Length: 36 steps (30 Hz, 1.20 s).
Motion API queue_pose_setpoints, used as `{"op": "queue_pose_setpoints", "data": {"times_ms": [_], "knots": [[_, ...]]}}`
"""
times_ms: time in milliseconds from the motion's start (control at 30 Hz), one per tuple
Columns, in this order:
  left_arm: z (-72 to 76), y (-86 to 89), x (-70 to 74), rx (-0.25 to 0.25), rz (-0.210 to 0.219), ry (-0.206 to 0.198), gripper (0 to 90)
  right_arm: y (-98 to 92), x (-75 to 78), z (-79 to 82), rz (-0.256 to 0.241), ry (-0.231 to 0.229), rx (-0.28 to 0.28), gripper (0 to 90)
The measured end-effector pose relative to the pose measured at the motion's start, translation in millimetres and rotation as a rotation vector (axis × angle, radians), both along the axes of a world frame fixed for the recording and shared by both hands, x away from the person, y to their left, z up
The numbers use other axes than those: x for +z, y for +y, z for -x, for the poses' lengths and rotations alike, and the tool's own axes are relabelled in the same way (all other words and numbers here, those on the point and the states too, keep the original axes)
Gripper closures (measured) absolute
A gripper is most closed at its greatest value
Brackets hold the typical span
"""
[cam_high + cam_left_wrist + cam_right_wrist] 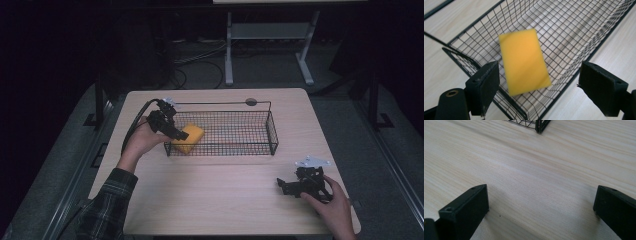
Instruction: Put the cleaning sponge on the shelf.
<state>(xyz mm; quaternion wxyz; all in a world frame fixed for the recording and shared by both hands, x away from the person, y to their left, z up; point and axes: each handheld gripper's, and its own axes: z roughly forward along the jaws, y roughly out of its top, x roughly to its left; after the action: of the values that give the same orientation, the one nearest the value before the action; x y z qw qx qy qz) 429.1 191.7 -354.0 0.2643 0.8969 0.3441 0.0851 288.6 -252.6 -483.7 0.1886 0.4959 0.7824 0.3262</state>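
we see left gripper (539, 82) fingers wide over a soft yellow rectangular sponge (524, 60) in the black wire-mesh basket (579, 30); right gripper (541, 207) fingers wide on woodgrain worktop (529, 170).

A matt, porous-looking yellow sponge (524, 61) is lying in a thin black wire basket (584, 30) whose coated metal mesh is catching little light. The pale wood-grain table (529, 170) is showing a smooth, faintly sheened surface. The left gripper (539, 86) is presenting dull black, slightly scuffed plastic-looking pads; a plaid cloth sleeve (107, 200) is draping the forearm.
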Motion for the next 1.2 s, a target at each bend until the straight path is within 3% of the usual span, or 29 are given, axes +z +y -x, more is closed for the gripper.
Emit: {"op": "queue_pose_setpoints", "data": {"times_ms": [500,1200], "knots": [[30.7,22.8,-9.5,0.028,0.012,-0.014,16.6,0.0,0.0,0.0,0.0,0.001,0.0,0.0],[78.8,35.4,-42.8,0.043,0.048,-0.051,16.5,0.0,0.0,0.0,0.001,0.0,0.0,0.0]]}}
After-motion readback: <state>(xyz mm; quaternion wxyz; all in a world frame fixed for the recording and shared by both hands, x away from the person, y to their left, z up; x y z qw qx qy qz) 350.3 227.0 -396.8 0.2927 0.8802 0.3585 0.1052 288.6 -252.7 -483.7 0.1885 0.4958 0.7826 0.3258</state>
